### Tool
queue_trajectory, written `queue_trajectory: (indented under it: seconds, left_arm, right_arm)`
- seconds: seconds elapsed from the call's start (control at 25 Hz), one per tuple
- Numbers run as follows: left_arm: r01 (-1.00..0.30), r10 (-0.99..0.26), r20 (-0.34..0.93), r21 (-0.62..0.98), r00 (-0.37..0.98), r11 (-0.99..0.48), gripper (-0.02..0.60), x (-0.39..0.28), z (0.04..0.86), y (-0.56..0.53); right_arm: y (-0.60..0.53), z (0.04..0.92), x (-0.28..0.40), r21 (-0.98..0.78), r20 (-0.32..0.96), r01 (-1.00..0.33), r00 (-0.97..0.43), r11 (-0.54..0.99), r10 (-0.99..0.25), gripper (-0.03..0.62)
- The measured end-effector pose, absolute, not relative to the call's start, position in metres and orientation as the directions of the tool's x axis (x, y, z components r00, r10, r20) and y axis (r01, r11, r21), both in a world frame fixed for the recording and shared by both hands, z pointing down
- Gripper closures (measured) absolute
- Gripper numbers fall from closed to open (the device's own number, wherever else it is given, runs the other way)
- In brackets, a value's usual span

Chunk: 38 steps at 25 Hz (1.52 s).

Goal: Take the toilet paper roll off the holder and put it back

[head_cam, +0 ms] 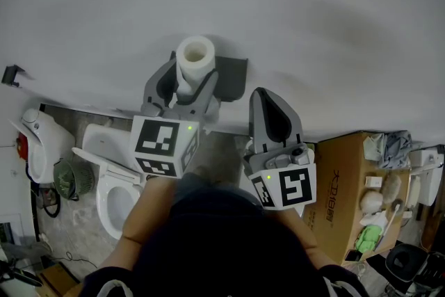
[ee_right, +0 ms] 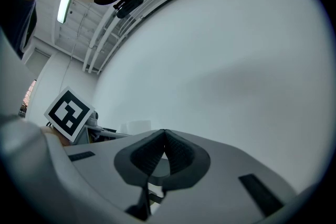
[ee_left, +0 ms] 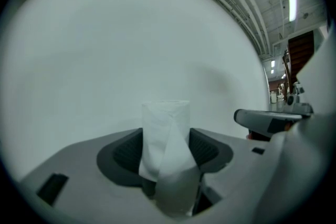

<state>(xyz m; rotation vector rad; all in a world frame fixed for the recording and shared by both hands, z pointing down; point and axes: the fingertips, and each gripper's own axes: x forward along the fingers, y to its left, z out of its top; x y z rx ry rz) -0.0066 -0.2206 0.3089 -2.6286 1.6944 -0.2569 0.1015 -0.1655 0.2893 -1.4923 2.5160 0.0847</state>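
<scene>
A white toilet paper roll [head_cam: 195, 58] stands upright close to the white wall, its hollow core facing up. My left gripper [head_cam: 191, 80] is shut on it, one dark pad pressing on each side. In the left gripper view the roll [ee_left: 165, 136] fills the gap between the pads, and a loose sheet hangs down its front. A dark grey holder plate [head_cam: 235, 76] sits on the wall just right of the roll; how the roll meets it is hidden. My right gripper [head_cam: 264, 97] hangs to the right of the holder, shut and empty, its tips together [ee_right: 164, 132].
Below me stands a white toilet [head_cam: 111, 181] with its lid up. A small green fan [head_cam: 73, 179] and a white appliance [head_cam: 35, 139] are at the left. An open cardboard box [head_cam: 348, 181] with several items stands at the right.
</scene>
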Motion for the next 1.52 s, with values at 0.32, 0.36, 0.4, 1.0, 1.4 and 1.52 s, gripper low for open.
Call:
queue_trajectory:
  seconds: [0.32,0.36,0.4,1.0,1.4,1.52]
  left_arm:
    - [-0.909,-0.913,0.095,-0.103,0.396,-0.405,0.316,-0.016,0.29,-0.215]
    - [-0.909,-0.914,0.09,-0.103,0.396,-0.404,0.316,-0.018,0.288,-0.215]
    - [-0.91,-0.915,0.085,-0.103,0.394,-0.402,0.316,-0.02,0.286,-0.214]
    - [-0.913,-0.921,0.059,-0.125,0.385,-0.389,0.316,-0.067,0.266,-0.212]
    - [-0.918,-0.927,0.048,-0.131,0.372,-0.375,0.316,-0.1,0.263,-0.213]
    - [-0.919,-0.928,0.036,-0.126,0.372,-0.373,0.316,-0.108,0.262,-0.212]
  right_arm:
    - [-0.165,0.287,0.097,-0.05,-0.214,-0.874,-0.463,0.483,-0.86,0.579]
    - [-0.166,0.287,0.096,-0.049,-0.213,-0.874,-0.463,0.483,-0.86,0.579]
    - [-0.166,0.287,0.095,-0.047,-0.212,-0.874,-0.464,0.483,-0.86,0.578]
    - [-0.179,0.276,0.059,-0.02,-0.202,-0.882,-0.458,0.471,-0.866,0.579]
    - [-0.182,0.27,0.044,0.007,-0.196,-0.898,-0.433,0.44,-0.88,0.579]
    - [-0.18,0.269,0.04,0.022,-0.2,-0.905,-0.42,0.425,-0.885,0.579]
